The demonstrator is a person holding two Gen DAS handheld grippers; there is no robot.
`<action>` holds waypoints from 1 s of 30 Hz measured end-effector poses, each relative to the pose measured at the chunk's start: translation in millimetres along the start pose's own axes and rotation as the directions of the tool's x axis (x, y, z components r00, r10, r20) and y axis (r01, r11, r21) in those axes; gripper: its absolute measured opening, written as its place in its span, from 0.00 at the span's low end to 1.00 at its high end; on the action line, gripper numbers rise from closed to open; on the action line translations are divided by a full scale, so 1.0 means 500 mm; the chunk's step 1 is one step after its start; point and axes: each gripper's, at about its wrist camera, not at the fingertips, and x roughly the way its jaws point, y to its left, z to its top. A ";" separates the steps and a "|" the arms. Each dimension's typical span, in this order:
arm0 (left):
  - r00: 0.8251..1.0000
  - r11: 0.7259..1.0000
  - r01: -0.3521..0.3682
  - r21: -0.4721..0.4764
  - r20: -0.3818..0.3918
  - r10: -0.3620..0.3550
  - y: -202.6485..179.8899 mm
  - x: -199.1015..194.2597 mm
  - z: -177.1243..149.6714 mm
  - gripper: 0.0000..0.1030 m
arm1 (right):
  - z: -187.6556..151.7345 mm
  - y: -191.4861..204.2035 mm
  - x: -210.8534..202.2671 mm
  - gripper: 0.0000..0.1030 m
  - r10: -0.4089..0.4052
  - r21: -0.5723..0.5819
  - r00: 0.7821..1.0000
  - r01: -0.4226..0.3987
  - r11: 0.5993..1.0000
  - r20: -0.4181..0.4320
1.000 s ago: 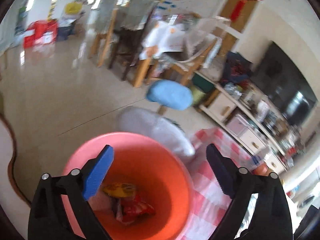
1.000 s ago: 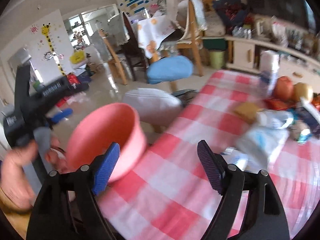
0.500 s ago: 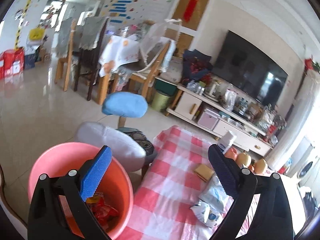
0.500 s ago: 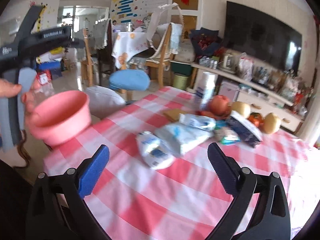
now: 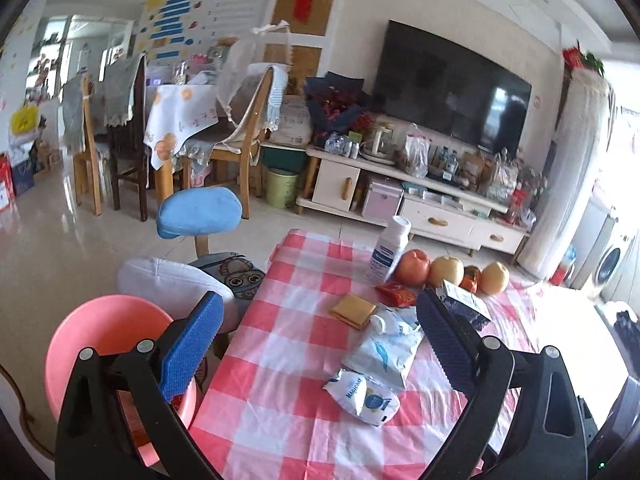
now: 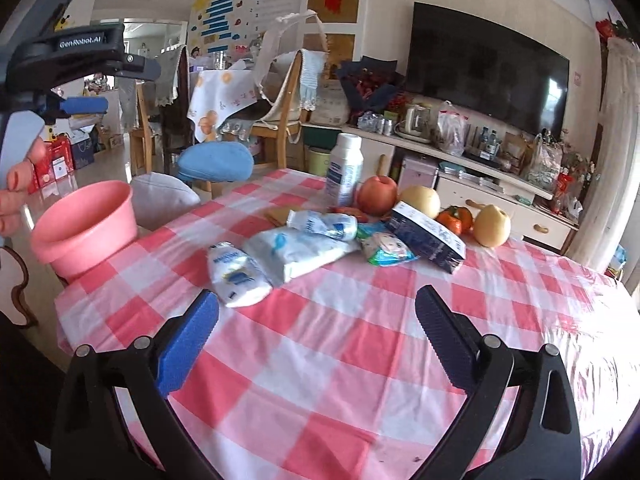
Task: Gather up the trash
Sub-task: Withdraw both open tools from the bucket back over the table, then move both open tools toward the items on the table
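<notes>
Trash lies on the red-checked table (image 6: 340, 360): a white-and-blue packet (image 6: 238, 274), a larger white pouch (image 6: 296, 250), a crumpled wrapper (image 6: 324, 224), a green wipes pack (image 6: 386, 246) and a dark blue box (image 6: 428, 236). A pink basin (image 6: 84, 224) stands by the table's left edge. My right gripper (image 6: 320, 328) is open over bare cloth, short of the packet. My left gripper (image 5: 320, 340) is open too, above the table's near left corner, with the basin (image 5: 100, 340) under its left finger. The packet (image 5: 362, 396) and the pouch (image 5: 384, 352) lie just ahead.
A white bottle (image 6: 344, 168), an apple (image 6: 376, 194), two pears (image 6: 492, 220) and an orange (image 6: 456, 216) stand behind the trash. A blue-seated chair (image 5: 200, 212) and a white cushion (image 5: 168, 284) are beside the table. A person's hand (image 6: 16, 192) shows at far left.
Both views swung right, from the basin to the table's trash. The left view rose from looking into the basin. The right jaws spread wider.
</notes>
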 end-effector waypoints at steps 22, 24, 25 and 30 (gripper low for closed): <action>0.998 0.987 0.041 0.153 -0.059 -0.032 -0.205 0.020 -0.041 0.93 | -0.026 -0.156 -0.026 0.96 -0.173 0.072 0.985 0.170 0.983 0.027; 0.997 0.984 0.046 0.173 -0.064 -0.035 -0.226 0.023 -0.044 0.93 | -0.026 -0.174 -0.029 0.96 -0.177 0.094 0.984 0.173 0.980 0.028; 0.997 0.983 0.048 0.179 -0.065 -0.036 -0.234 0.024 -0.045 0.93 | -0.026 -0.182 -0.031 0.96 -0.175 0.106 0.984 0.172 0.979 0.027; 0.997 0.979 0.053 0.199 -0.073 -0.039 -0.272 0.031 -0.054 0.93 | -0.029 -0.222 -0.034 0.96 -0.206 0.143 0.978 0.200 0.969 0.022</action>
